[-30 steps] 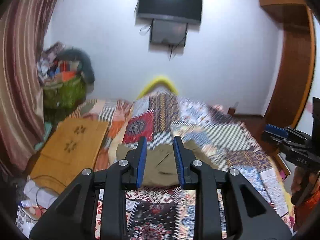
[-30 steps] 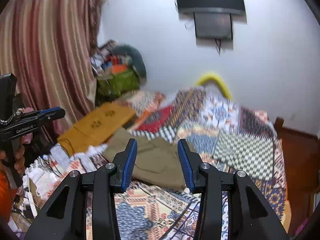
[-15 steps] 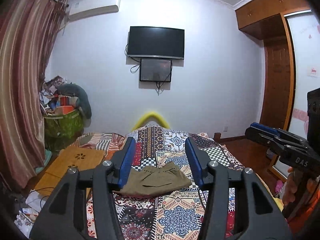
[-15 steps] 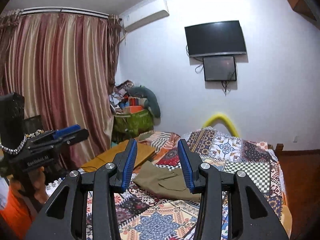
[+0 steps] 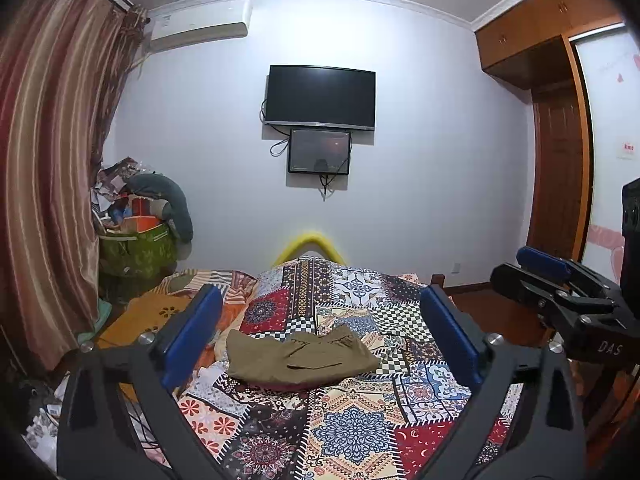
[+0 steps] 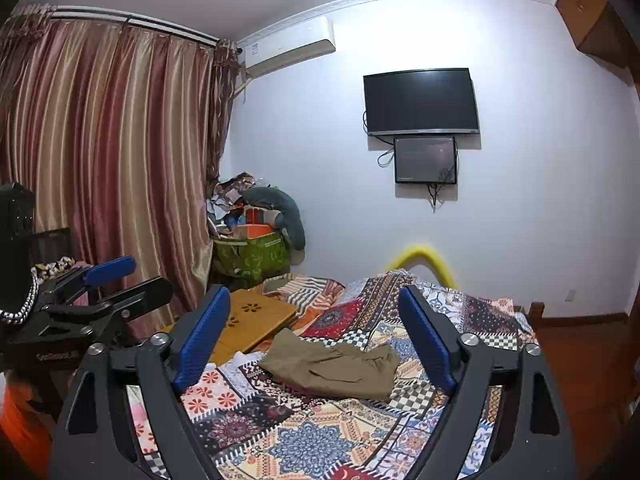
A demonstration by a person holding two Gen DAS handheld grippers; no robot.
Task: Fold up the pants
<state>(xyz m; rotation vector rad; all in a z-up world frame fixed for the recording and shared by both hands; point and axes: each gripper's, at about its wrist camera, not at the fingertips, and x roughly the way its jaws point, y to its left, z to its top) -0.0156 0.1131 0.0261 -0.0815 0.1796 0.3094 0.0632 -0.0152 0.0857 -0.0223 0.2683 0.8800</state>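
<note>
Olive-brown pants [image 5: 298,358] lie folded in a compact bundle on the patchwork bedspread [image 5: 348,428]; they also show in the right wrist view [image 6: 334,366]. My left gripper [image 5: 320,340] is open and empty, held well back from and above the pants. My right gripper [image 6: 314,340] is open and empty too, also well back from them. Each gripper shows at the edge of the other's view: the right one [image 5: 560,284] and the left one [image 6: 104,288].
A yellow wooden lap table [image 6: 256,316] lies on the bed's left side. A green bag piled with clutter [image 5: 136,240] stands by the striped curtain [image 6: 104,168]. A TV [image 5: 322,96] hangs on the far wall. A wooden wardrobe [image 5: 556,152] is at the right.
Both grippers have pulled back and up from the pants and opened wider. The pants now lie farther off on the bed.
</note>
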